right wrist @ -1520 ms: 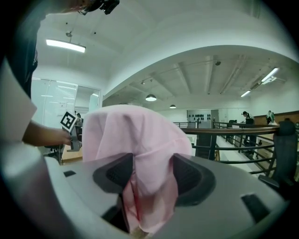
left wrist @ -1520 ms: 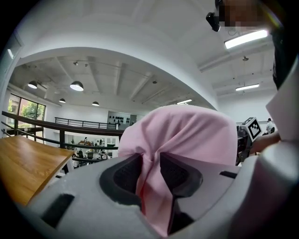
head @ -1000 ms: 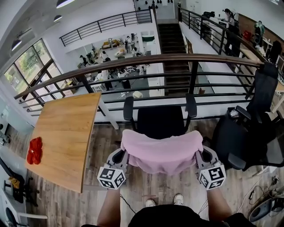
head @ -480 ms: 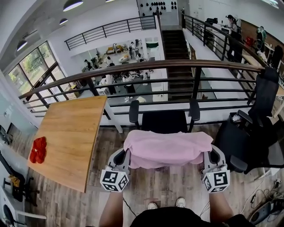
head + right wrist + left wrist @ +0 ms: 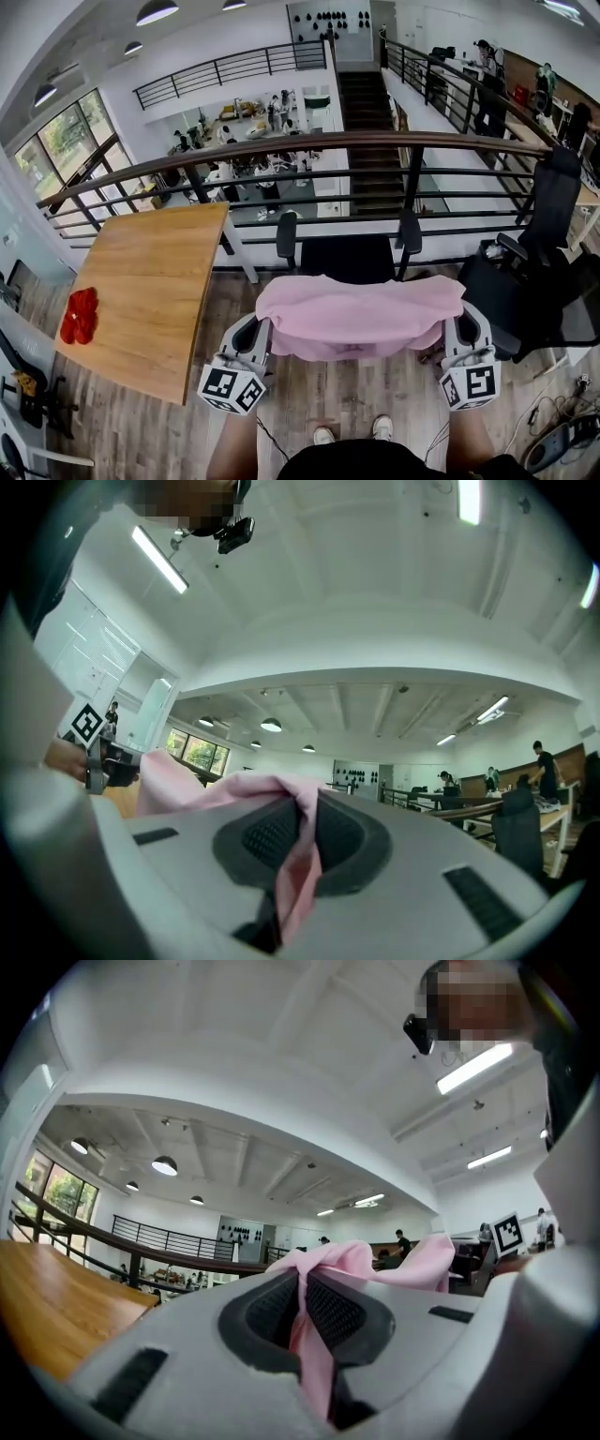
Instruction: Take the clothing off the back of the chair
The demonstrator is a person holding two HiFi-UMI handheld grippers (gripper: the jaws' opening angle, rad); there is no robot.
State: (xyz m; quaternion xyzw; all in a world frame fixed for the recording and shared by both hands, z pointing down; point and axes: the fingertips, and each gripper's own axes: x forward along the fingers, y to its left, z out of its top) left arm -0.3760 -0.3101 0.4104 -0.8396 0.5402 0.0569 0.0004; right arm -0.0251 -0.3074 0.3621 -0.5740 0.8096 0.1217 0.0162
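A pink garment point(image 5: 358, 317) hangs stretched between my two grippers, above and in front of the black office chair point(image 5: 345, 257). My left gripper point(image 5: 264, 327) is shut on the garment's left edge; pink cloth point(image 5: 309, 1330) runs pinched between its dark pads. My right gripper point(image 5: 454, 322) is shut on the right edge, with cloth point(image 5: 298, 860) squeezed between its pads. The chair's back is hidden behind the garment; its seat and both armrests show beyond it. Whether the cloth still touches the chair back I cannot tell.
A wooden table point(image 5: 150, 286) stands to the left with a red cloth point(image 5: 79, 315) on its far-left edge. A second black chair point(image 5: 534, 281) is at the right. A railing point(image 5: 309, 150) runs across ahead. The person's shoes point(image 5: 352, 431) are on the plank floor.
Both grippers have risen with the pink garment and moved apart, pulling it wider and flatter. More of the chair's seat shows beyond the cloth now.
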